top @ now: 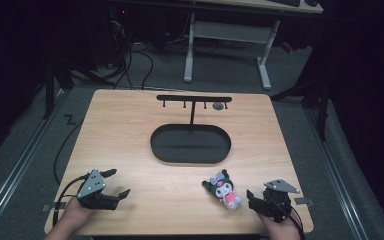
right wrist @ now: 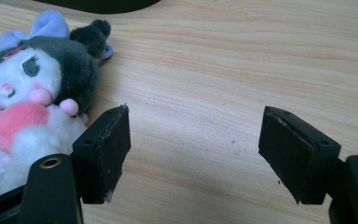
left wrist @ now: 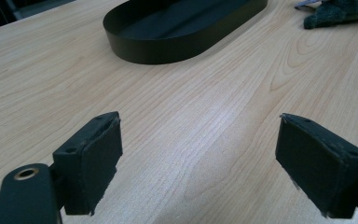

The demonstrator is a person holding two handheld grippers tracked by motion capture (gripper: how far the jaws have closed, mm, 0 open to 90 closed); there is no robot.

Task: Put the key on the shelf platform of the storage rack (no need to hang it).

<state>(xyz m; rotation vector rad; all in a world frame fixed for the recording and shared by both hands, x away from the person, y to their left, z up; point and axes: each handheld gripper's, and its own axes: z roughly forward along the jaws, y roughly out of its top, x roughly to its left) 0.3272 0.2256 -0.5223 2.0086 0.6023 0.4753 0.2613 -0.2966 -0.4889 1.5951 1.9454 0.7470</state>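
Two grippers (both agape) flank plush toy (top: 224, 189).

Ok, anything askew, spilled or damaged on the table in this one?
Nothing stands out. The plush toy lies on its side on the bare wood by the right hand-held gripper, outside the black oval tray. Both hand-held grippers are open; the left hand-held gripper is empty.

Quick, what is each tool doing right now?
Left tool: open, holding nothing.
Right tool: open, holding nothing; plush toy beside it.
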